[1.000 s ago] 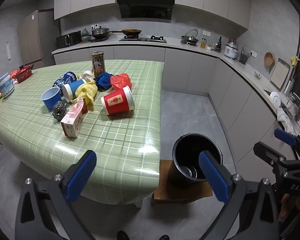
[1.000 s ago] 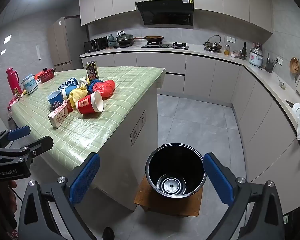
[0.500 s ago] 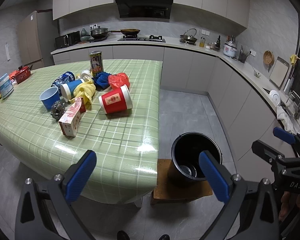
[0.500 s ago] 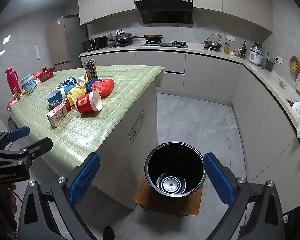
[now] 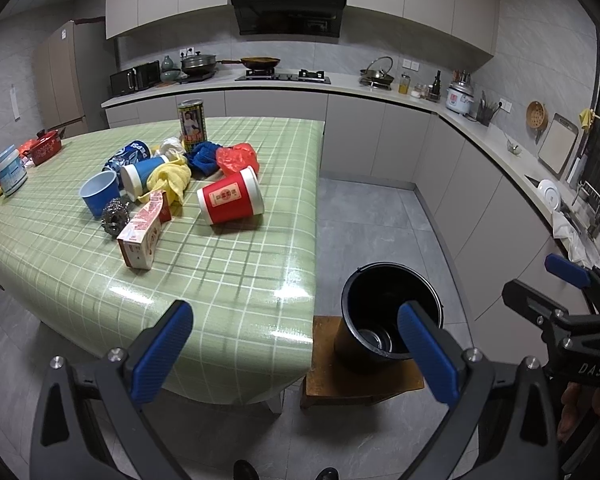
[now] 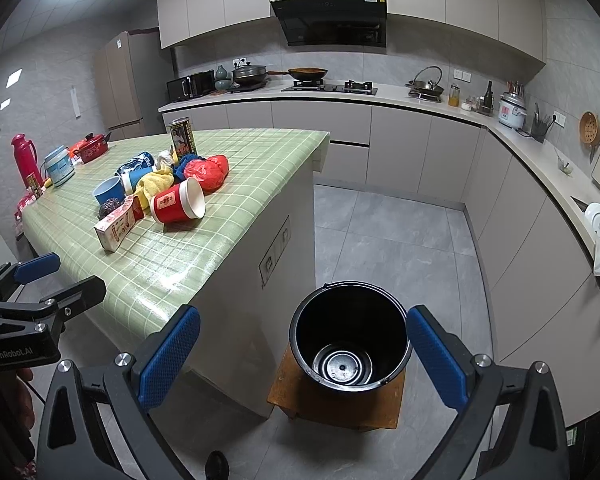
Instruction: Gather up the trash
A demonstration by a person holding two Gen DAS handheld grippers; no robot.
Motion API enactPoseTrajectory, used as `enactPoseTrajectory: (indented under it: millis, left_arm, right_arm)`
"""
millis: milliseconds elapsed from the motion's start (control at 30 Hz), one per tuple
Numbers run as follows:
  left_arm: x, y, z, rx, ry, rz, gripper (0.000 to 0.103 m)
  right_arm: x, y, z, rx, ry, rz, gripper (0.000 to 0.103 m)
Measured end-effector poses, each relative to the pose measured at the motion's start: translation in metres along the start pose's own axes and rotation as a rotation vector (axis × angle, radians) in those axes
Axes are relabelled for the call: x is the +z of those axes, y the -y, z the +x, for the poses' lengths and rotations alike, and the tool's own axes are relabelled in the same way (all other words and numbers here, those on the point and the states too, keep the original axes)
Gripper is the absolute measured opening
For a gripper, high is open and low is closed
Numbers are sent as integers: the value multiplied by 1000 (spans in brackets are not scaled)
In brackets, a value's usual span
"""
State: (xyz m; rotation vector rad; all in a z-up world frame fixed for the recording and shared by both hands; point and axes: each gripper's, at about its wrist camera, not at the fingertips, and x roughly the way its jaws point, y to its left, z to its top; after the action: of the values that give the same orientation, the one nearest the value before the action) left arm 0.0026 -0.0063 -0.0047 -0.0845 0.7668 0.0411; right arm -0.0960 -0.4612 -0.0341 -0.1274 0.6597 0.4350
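Two hand-held grippers hang in the air short of the table with nothing in them: the left gripper (image 5: 296, 344) has its blue, dimpled pads spread wide apart over the near table edge, and the right gripper (image 6: 302, 350) is just as widely parted above the round black plastic bucket (image 6: 350, 340). That bucket stands on a low brown wooden stool (image 6: 340, 404) on the grey tiled floor, just beside the table's end panel, and its ribbed bottom looks bare. All the trash lies in a loose cluster on the glossy green checked tablecloth (image 5: 220, 264): a red paper cup with a white rim (image 5: 231, 201) on its side, nearest the table's right edge; a flattened red-and-white carton (image 5: 142, 236) lying toward the near side; a knotted steel wool scourer (image 5: 115, 216) touching the upright light blue cup (image 5: 98, 193); a second blue cup with a white rim (image 5: 142, 176) lying down beside a crumpled yellow cloth (image 5: 172, 178). Behind them sit a crushed blue soda can (image 5: 130, 155), a bunched blue cloth (image 5: 203, 157), a wrinkled red plastic bag (image 5: 236, 158) and a tall printed tin can (image 5: 192, 126) standing upright. Each gripper shows at the edge of the other's view, held by a hand.
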Motion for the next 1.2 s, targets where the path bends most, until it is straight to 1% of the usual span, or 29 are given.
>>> enactPoseTrajectory:
  millis: [633, 767, 1200]
  left_arm:
    - [-3, 2, -4, 0, 6, 1, 103]
    - [-6, -2, -13, -4, 12, 1, 103]
    - [-5, -3, -13, -4, 12, 1, 103]
  right_arm:
    - [-1, -1, -3, 0, 4, -2, 103]
    - [-2, -1, -3, 1, 5, -3, 103]
    - [-1, -2, -4, 0, 5, -3, 103]
